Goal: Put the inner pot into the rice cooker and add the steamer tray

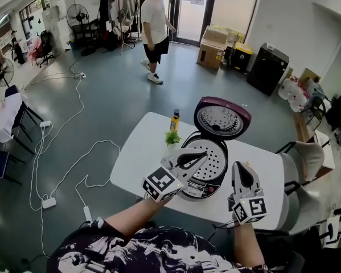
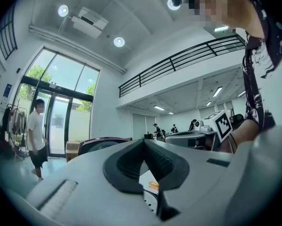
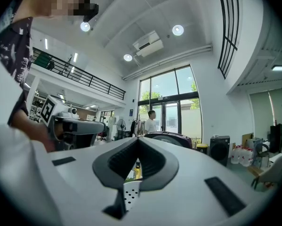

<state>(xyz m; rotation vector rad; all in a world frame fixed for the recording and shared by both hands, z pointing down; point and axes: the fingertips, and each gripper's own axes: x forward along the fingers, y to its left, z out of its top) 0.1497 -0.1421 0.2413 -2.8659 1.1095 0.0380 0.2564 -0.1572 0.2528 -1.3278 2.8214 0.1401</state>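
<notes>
The rice cooker (image 1: 200, 187) stands open on the white table (image 1: 139, 152), its maroon lid (image 1: 222, 118) raised at the back. A white perforated steamer tray (image 1: 211, 159) lies in its mouth; the inner pot beneath is hidden. My left gripper (image 1: 202, 154) hovers over the tray's left side, shut, nothing held. My right gripper (image 1: 240, 165) is just right of the cooker, also shut and empty. In the left gripper view the left gripper (image 2: 143, 141) has its jaws meeting, with the tray (image 2: 150, 205) below. In the right gripper view the right gripper (image 3: 137, 138) is likewise shut above the tray (image 3: 130, 195).
A yellow bottle (image 1: 174, 120) and a small green plant (image 1: 172, 137) stand on the table left of the lid. A chair (image 1: 307, 159) is at the table's right. A person (image 1: 155, 30) stands far off near the door; cables (image 1: 73, 164) run across the floor.
</notes>
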